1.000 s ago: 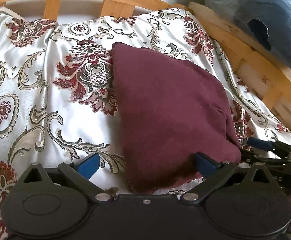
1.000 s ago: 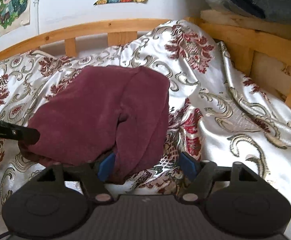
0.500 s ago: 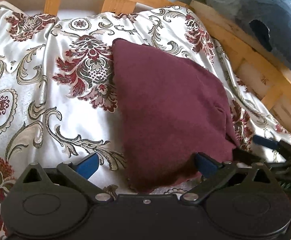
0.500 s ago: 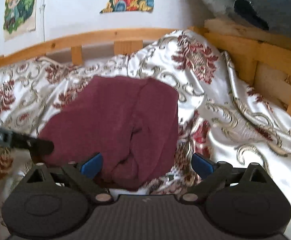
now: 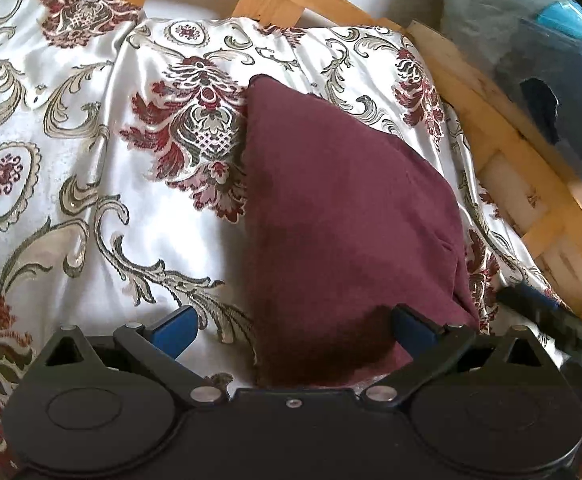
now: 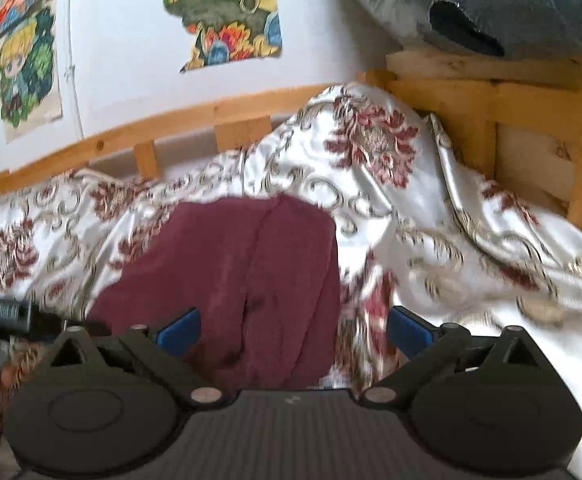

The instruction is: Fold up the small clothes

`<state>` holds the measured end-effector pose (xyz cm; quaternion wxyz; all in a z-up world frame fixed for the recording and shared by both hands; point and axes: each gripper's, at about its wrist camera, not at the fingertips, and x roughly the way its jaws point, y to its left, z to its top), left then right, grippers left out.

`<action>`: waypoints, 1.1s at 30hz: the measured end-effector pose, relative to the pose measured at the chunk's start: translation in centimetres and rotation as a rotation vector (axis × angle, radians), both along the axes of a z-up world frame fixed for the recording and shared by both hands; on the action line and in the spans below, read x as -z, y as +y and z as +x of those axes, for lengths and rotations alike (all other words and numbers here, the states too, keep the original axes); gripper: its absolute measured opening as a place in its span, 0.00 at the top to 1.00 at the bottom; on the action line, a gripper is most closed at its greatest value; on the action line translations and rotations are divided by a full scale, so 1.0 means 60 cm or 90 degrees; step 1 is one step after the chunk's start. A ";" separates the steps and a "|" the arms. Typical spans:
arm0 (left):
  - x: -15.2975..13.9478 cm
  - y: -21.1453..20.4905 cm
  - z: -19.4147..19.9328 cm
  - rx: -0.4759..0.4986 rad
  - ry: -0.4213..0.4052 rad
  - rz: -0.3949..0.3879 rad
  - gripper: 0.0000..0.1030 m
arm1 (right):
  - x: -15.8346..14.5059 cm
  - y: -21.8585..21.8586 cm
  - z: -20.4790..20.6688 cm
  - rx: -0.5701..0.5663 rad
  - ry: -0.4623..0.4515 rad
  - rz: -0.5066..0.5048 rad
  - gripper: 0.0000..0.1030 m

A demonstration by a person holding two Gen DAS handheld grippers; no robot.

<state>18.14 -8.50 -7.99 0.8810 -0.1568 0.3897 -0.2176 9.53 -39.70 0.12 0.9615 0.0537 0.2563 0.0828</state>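
Note:
A folded maroon garment [image 5: 343,216] lies on the patterned satin bedspread [image 5: 91,184]; it also shows in the right wrist view [image 6: 251,272]. My left gripper [image 5: 295,330] is open, its blue pads on either side of the garment's near edge, holding nothing. My right gripper [image 6: 293,330] is open too, just above the garment's near right end, and empty. The right gripper's arm shows at the right of the left wrist view [image 5: 551,316]; the left gripper shows at the left edge of the right wrist view [image 6: 7,312].
A wooden bed rail [image 5: 331,8] runs along the back and right side [image 6: 491,112]. A plastic-wrapped dark bundle [image 5: 551,64] rests on the right rail. Posters [image 6: 219,12] hang on the white wall. The bedspread is bunched up at the right [image 6: 451,208].
My right gripper opened wider, let go of the garment's fold and drew back and up. My left gripper stayed open and shifted slightly toward the garment's near edge.

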 end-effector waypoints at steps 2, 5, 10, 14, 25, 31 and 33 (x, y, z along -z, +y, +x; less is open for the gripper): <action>0.000 -0.001 0.000 0.003 -0.002 0.006 0.01 | -0.008 -0.002 0.027 -0.008 0.000 0.008 0.12; 0.002 -0.001 0.000 0.006 -0.006 0.011 0.01 | -0.013 -0.002 0.076 -0.013 -0.002 0.005 0.16; 0.009 0.000 0.003 0.010 0.000 0.004 0.01 | 0.001 -0.008 0.155 0.013 0.024 0.033 0.36; 0.013 0.003 0.008 0.015 0.005 -0.005 0.00 | 0.005 -0.003 0.183 0.021 0.025 0.053 0.48; 0.012 -0.006 0.006 0.015 -0.006 0.010 0.00 | -0.005 0.114 0.134 -0.125 -0.050 -0.165 0.91; 0.013 -0.005 0.007 0.015 -0.001 0.005 0.00 | -0.007 0.131 0.140 -0.102 -0.056 -0.208 0.92; 0.013 -0.005 0.007 0.015 -0.001 0.006 0.01 | -0.011 0.116 0.153 -0.074 -0.052 -0.200 0.92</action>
